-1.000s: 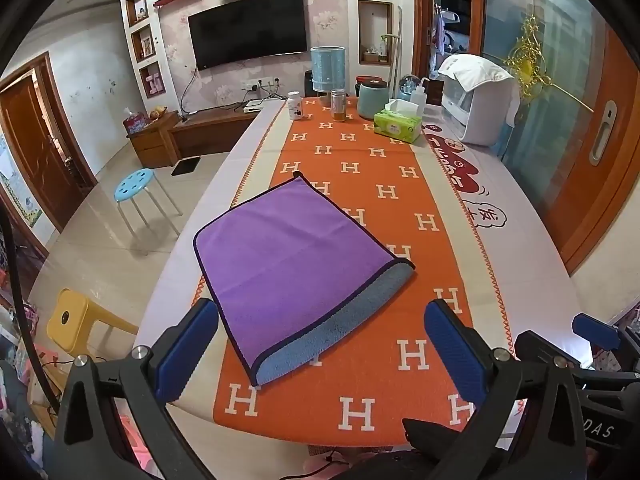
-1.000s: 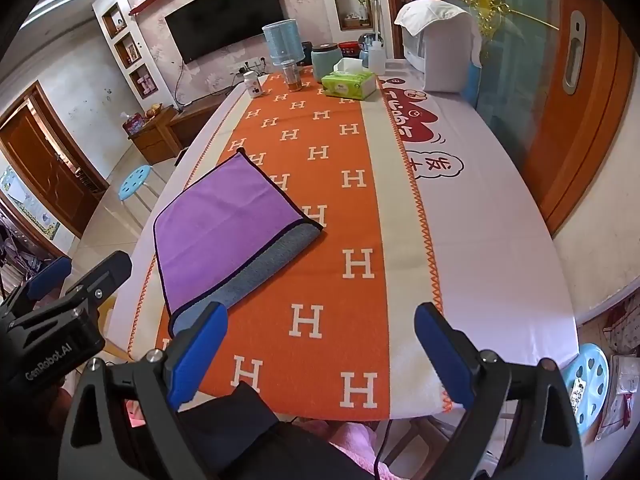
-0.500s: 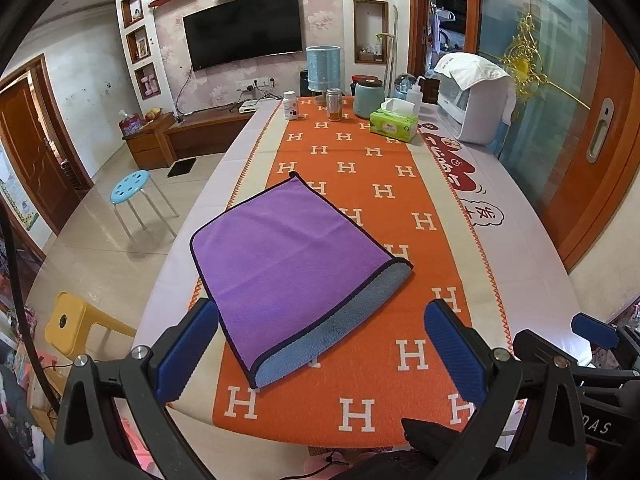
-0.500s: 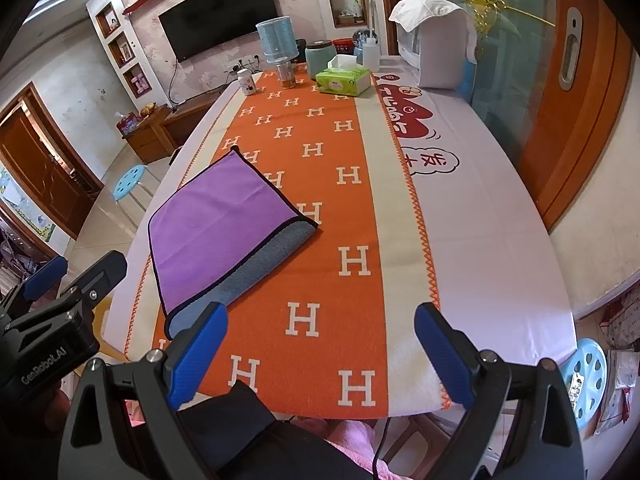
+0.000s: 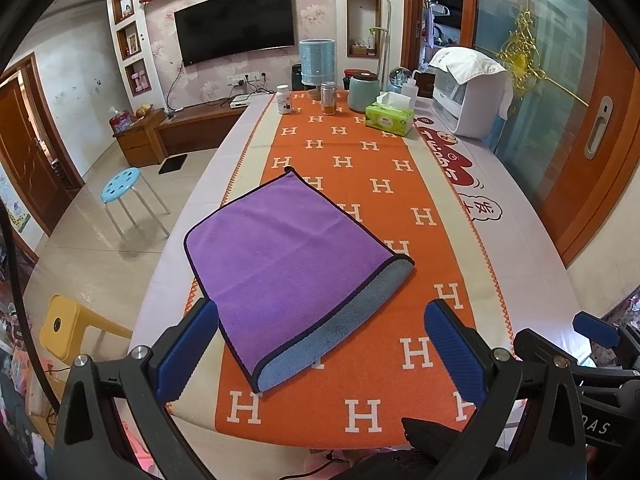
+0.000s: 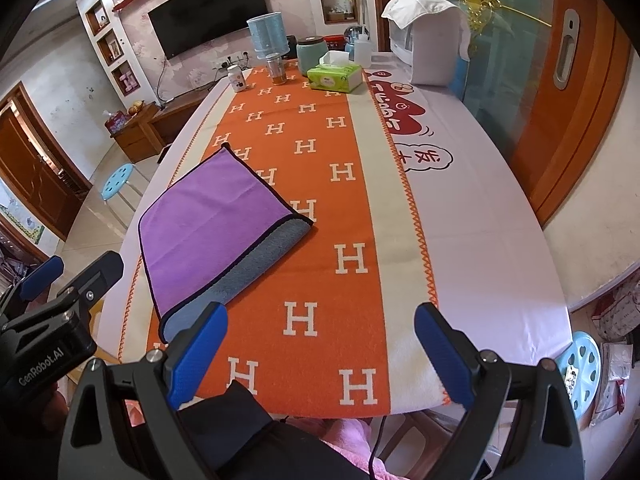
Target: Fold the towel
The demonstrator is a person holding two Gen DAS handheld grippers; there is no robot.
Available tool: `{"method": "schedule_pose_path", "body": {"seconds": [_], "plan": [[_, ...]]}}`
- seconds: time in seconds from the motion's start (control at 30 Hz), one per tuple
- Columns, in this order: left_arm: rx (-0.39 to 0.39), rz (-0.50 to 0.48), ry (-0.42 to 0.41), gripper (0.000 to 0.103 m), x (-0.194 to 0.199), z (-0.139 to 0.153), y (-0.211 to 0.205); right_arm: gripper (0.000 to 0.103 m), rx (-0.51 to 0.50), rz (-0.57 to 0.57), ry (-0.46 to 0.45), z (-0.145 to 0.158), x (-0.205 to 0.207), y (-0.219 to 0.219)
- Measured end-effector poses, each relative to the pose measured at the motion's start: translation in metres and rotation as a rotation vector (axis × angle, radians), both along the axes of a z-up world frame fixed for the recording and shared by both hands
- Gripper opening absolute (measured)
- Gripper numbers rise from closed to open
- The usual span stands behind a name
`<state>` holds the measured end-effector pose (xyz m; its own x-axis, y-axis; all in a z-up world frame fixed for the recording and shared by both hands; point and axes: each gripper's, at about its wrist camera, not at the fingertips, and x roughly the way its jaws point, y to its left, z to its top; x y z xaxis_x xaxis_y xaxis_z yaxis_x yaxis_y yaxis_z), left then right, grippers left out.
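A purple towel (image 5: 280, 256) with a dark hem lies folded once on the orange H-patterned runner (image 5: 380, 200). Its grey-blue underside shows as a strip along the near right edge. It also shows in the right wrist view (image 6: 208, 228), left of centre. My left gripper (image 5: 320, 344) is open and empty, held above the near end of the towel. My right gripper (image 6: 320, 344) is open and empty over the runner's near edge, to the right of the towel. Neither touches the cloth.
At the table's far end stand a green tissue box (image 5: 389, 119), a teal jar (image 5: 363, 91), a blue lamp (image 5: 317, 65), two small bottles and a white appliance (image 5: 468, 104). A blue stool (image 5: 122, 184) and yellow stool (image 5: 68, 328) stand left of the table.
Both grippers have pulled back and risen slightly, so the towel sits a little farther away. The towel has not moved. Both grippers stay open.
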<state>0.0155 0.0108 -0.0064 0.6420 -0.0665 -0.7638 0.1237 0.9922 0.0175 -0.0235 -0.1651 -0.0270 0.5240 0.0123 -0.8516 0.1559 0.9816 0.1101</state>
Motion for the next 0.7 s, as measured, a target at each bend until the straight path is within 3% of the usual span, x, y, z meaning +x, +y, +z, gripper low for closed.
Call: {"method": "schedule_pose_path", "body": {"seconds": [0.7], "plan": [[-0.037, -0.080, 0.063, 0.102, 0.026, -0.015, 0.040, 0.095, -0.049, -0.112, 0.050, -0.008, 0.001, 0.035]]}}
